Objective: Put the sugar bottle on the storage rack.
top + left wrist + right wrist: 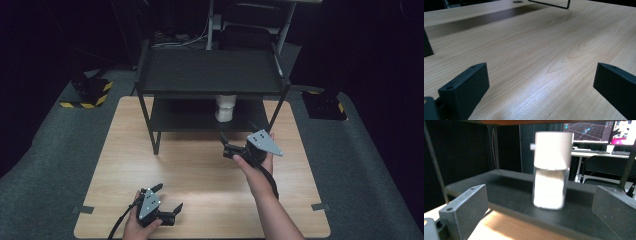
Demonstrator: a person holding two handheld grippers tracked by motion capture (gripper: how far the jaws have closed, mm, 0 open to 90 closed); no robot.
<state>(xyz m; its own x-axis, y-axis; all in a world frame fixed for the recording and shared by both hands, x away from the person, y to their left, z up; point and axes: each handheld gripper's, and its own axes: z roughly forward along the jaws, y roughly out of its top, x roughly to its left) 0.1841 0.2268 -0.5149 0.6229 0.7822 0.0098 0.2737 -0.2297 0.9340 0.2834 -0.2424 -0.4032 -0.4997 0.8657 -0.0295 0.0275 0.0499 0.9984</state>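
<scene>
A white lidded container (225, 107) stands upright on the lower tier of a black shelf rack (210, 75) at the back of the wooden table (200, 175). My right gripper (238, 132) is held open just in front of that tier, pointing at the container. In the right gripper view the container (551, 172) stands between and beyond the spread jaws of the right gripper (540, 195), apart from them. My left gripper (169, 196) rests low near the table's front edge, open and empty. In its own view the left gripper (540, 75) has only bare wood between its jaws.
The rack's legs (156, 142) stand on the table's far half, and its base bar (549, 4) shows ahead of the left gripper. Yellow-and-black striped blocks (90, 92) sit on the grey floor at both sides. Monitors (599, 130) glow behind the rack.
</scene>
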